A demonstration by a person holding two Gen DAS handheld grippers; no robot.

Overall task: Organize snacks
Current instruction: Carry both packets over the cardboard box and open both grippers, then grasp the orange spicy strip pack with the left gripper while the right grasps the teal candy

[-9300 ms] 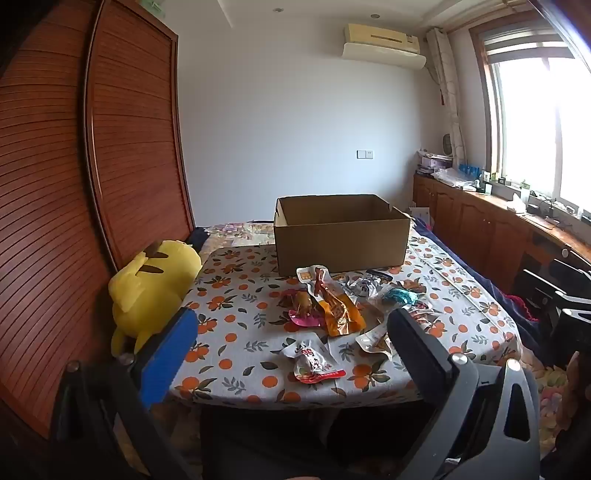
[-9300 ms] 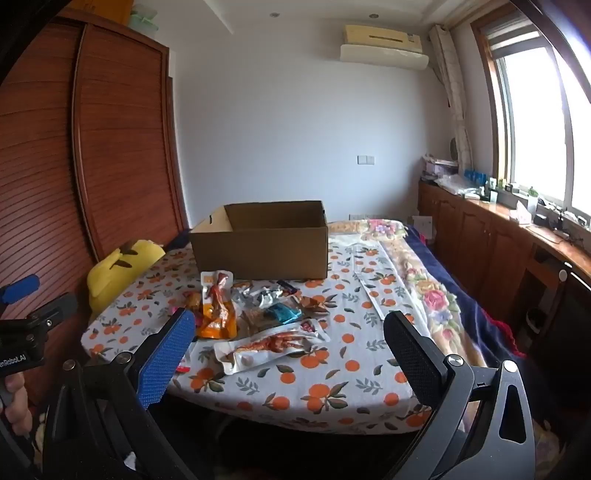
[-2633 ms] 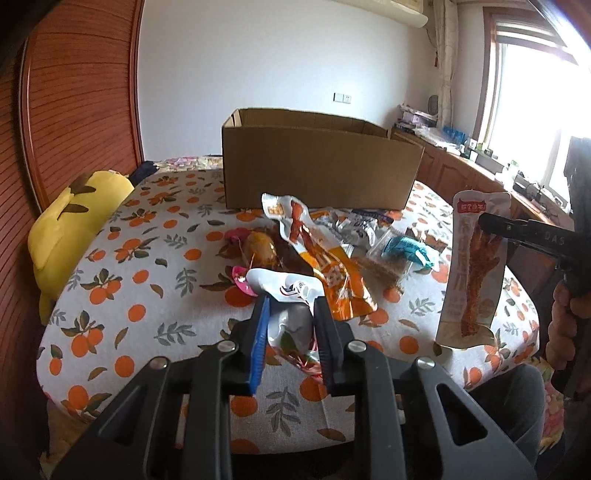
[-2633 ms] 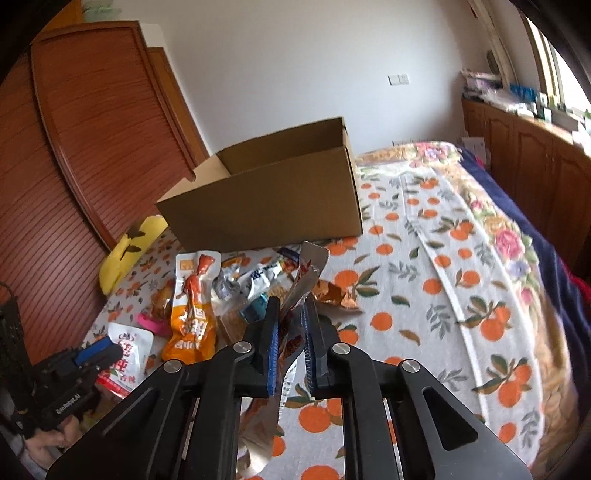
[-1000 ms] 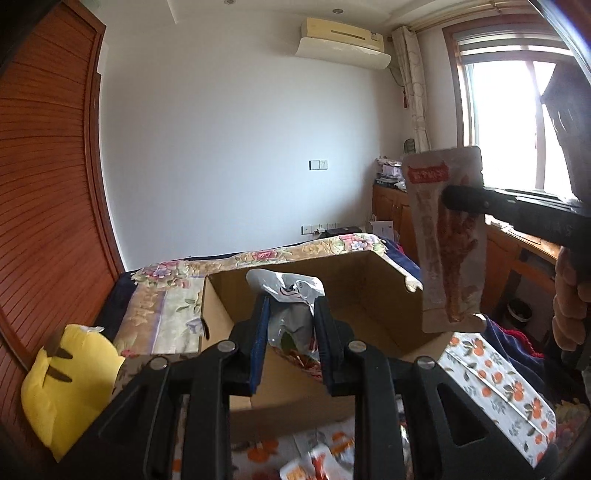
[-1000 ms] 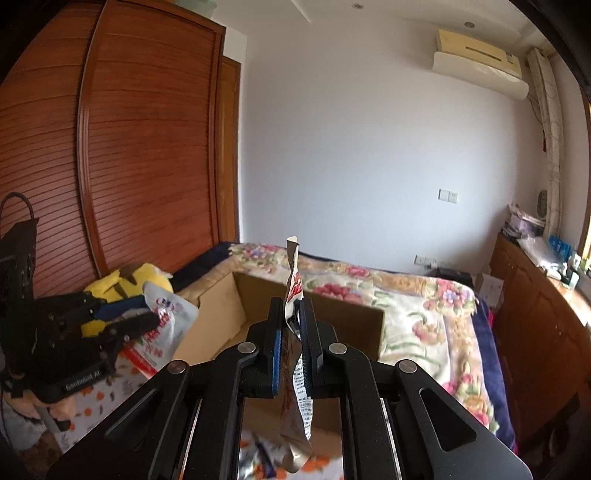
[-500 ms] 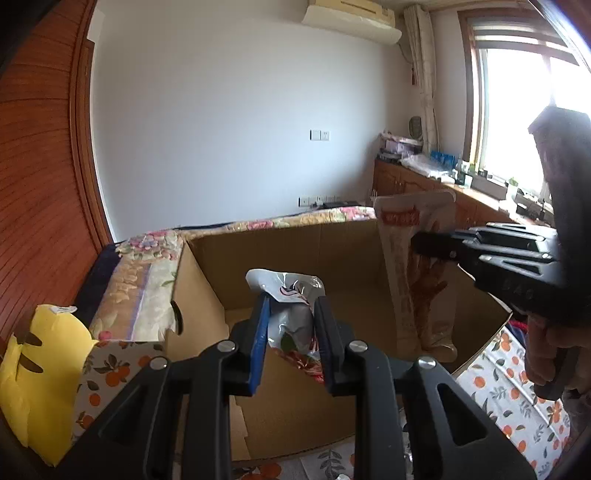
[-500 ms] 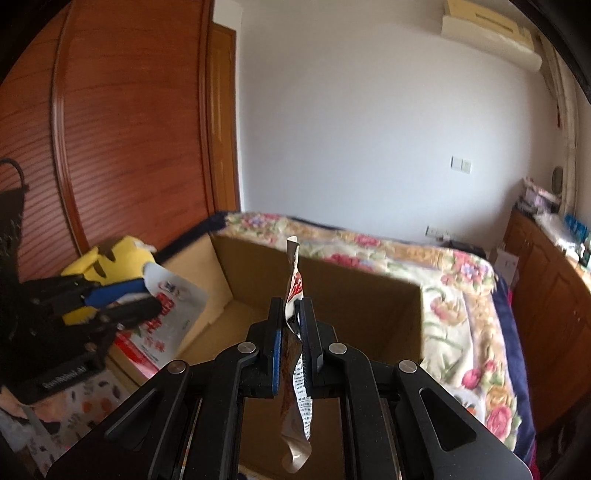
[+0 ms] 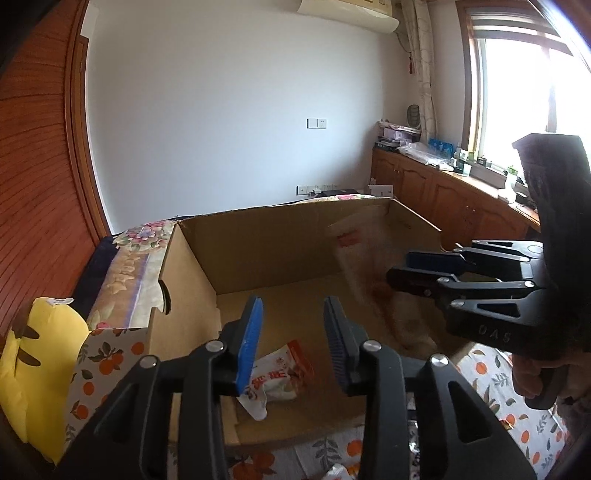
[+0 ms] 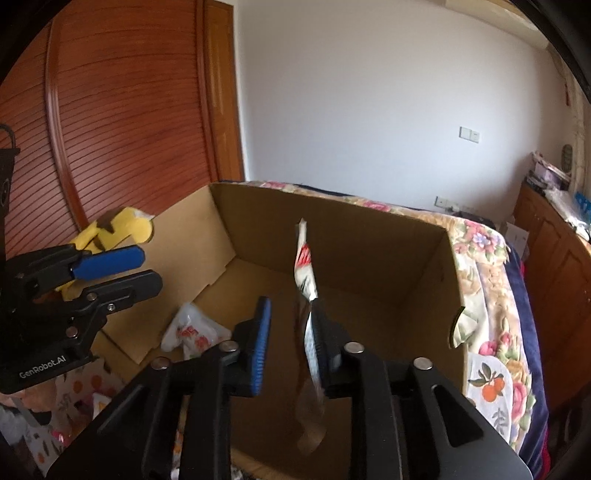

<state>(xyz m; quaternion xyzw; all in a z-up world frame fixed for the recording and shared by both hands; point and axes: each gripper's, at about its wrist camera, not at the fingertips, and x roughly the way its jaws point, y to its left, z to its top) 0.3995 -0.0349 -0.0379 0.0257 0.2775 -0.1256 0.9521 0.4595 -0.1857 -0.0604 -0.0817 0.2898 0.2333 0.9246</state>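
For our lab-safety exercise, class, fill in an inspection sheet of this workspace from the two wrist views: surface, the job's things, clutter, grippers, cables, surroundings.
Surface: orange-print tablecloth under an open cardboard box.
Job's things: white-and-red snack packet lying on the box floor; long snack pouch blurred, beside the right gripper's finger, inside the box; more wrappers at the lower edge of the cloth.
Clutter: yellow plush toy left of the box.
Grippers: left gripper open, above the box; right gripper open, pouch apparently just released.
Cables: nothing seen.
Surroundings: wooden wardrobe doors, air conditioner, window, wooden cabinets.
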